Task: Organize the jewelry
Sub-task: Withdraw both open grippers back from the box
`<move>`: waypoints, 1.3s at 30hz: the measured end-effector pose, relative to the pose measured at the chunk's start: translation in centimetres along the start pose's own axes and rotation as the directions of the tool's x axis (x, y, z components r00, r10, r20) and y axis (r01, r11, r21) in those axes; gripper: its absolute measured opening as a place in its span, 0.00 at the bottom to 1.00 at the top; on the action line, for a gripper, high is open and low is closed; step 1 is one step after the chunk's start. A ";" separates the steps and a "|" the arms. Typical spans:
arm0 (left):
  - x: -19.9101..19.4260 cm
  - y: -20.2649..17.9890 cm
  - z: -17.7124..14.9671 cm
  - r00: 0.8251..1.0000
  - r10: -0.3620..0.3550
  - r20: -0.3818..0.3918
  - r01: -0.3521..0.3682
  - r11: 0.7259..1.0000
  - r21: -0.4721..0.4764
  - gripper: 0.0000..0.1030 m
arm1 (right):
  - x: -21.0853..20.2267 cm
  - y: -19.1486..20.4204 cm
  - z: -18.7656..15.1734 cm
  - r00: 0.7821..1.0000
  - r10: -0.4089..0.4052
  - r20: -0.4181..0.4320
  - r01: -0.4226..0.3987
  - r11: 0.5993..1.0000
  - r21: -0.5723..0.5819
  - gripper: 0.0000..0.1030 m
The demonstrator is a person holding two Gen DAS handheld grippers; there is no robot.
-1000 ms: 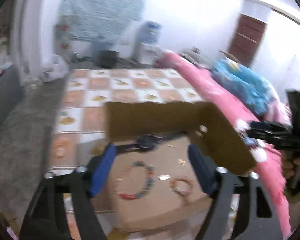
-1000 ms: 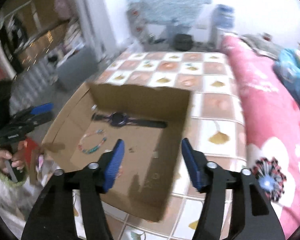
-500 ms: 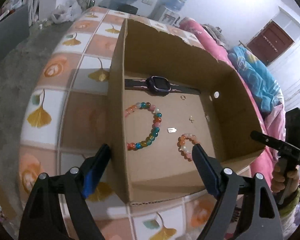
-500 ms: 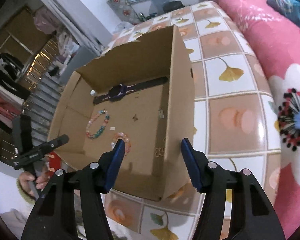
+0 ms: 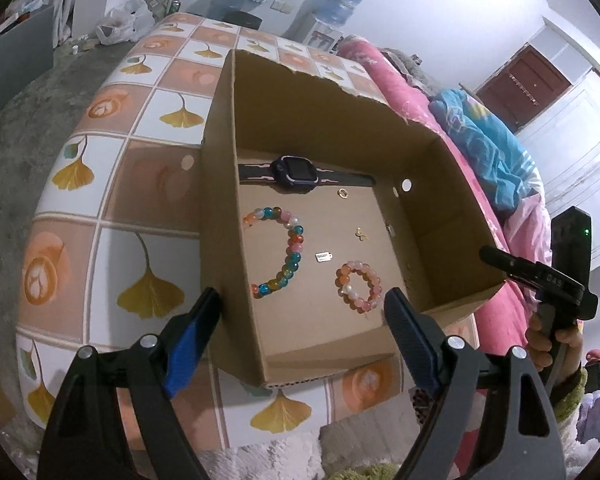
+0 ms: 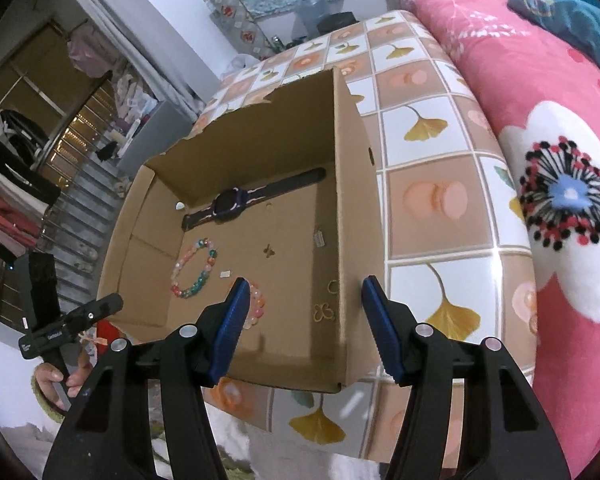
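An open cardboard box (image 5: 220,184) (image 6: 351,184) stands on a tiled table. Inside lie a dark watch (image 5: 294,171) (image 6: 230,203), a large multicolour bead bracelet (image 5: 286,252) (image 6: 196,270), a small pink-orange bead bracelet (image 5: 357,285) (image 6: 256,307) and small gold charms (image 5: 361,233) (image 6: 268,251). My left gripper (image 5: 301,322) is open and empty, above the box's near left corner. My right gripper (image 6: 303,312) is open and empty, straddling the box's right wall. Each gripper shows in the other's view, the right one (image 5: 495,258) and the left one (image 6: 110,304).
The table top (image 5: 140,184) has orange and white leaf tiles. A pink flowered blanket (image 6: 547,160) lies right of the table, with a blue cloth (image 5: 487,148) on it. A white plastic bag (image 5: 128,20) and a water dispenser (image 5: 339,0) stand beyond the far edge.
Both grippers have risen and tilted down over the box, so its floor and the jewelry now show from above. Both stayed open and empty.
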State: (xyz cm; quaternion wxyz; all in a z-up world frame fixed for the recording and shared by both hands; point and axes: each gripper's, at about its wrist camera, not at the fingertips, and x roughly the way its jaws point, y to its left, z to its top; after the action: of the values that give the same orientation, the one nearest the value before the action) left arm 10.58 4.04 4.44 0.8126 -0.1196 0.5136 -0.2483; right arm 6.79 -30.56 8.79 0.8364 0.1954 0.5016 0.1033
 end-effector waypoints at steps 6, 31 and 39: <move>-0.1 -0.3 -0.6 1.000 0.010 0.008 -0.010 1.000 0.010 0.79 | -0.2 0.3 -0.7 1.000 -0.016 0.015 0.016 1.000 0.000 0.56; -6.7 -2.1 -2.7 0.955 0.066 0.290 -0.120 0.978 0.173 0.89 | -6.4 1.7 -5.0 0.958 -0.083 0.273 0.084 0.996 0.007 0.75; -9.4 -4.8 -6.1 0.906 0.177 0.384 -0.269 0.942 0.202 0.95 | -10.7 6.2 -9.7 0.887 -0.080 0.454 0.158 0.978 -0.136 0.92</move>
State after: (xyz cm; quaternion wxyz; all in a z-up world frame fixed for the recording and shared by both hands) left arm 0.51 5.27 11.25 0.9245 0.0003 0.3308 -0.1895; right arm -6.65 -26.72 15.95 0.9473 0.1107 0.2969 0.0462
